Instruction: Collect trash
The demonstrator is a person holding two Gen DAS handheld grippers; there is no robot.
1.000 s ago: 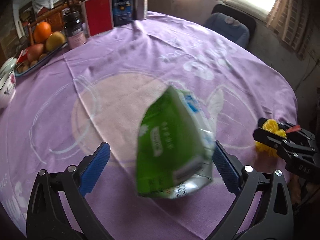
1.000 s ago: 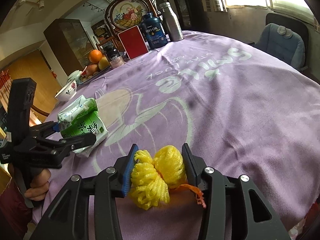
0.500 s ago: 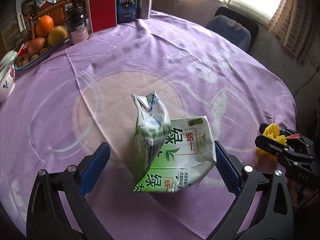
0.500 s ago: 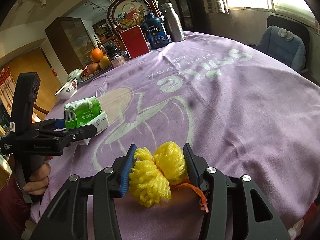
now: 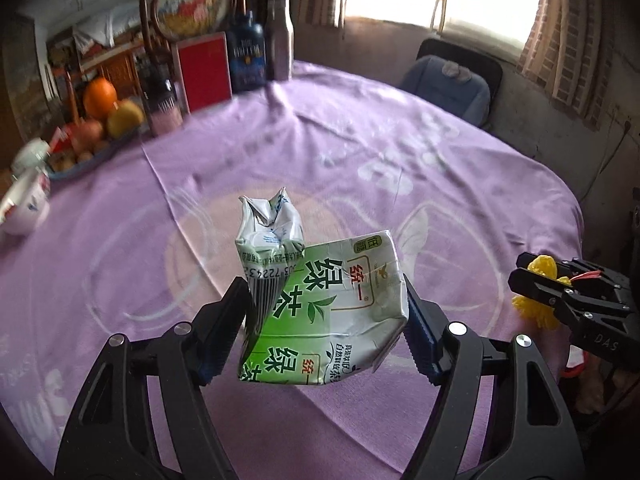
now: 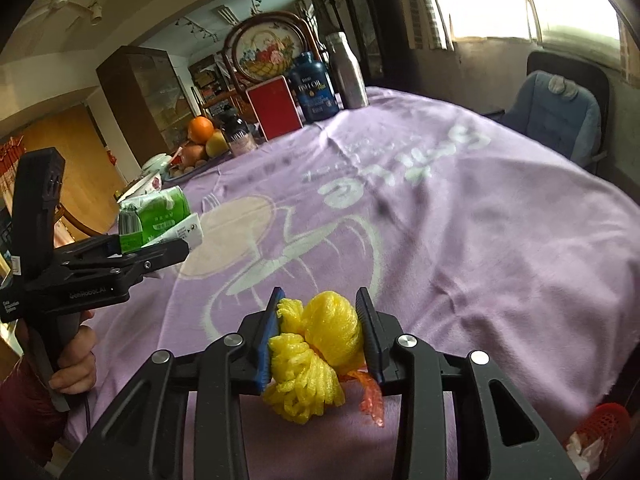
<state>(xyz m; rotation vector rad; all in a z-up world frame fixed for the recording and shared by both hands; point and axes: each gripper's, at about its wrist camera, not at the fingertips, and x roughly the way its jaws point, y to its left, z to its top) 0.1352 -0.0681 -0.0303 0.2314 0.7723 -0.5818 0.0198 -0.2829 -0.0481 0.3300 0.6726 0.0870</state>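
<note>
Both pickups look done: left gripper [image 5: 326, 334] just closed, clamped on the crushed green tea carton [image 5: 320, 312] lifted above the near table edge [image 5: 500, 168], right gripper [image 6: 320, 334] squeezing yellow foam net [image 6: 316, 354] there; binning remains.

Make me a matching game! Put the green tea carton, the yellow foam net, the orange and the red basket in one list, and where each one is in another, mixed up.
1. green tea carton
2. yellow foam net
3. orange
4. red basket

A. on the fruit tray at the table's far side
B. between the right tool's pads
C. below the table edge
D. between the left tool's pads

Pairs: 1-D, 2-B, 3-A, 4-C
</note>
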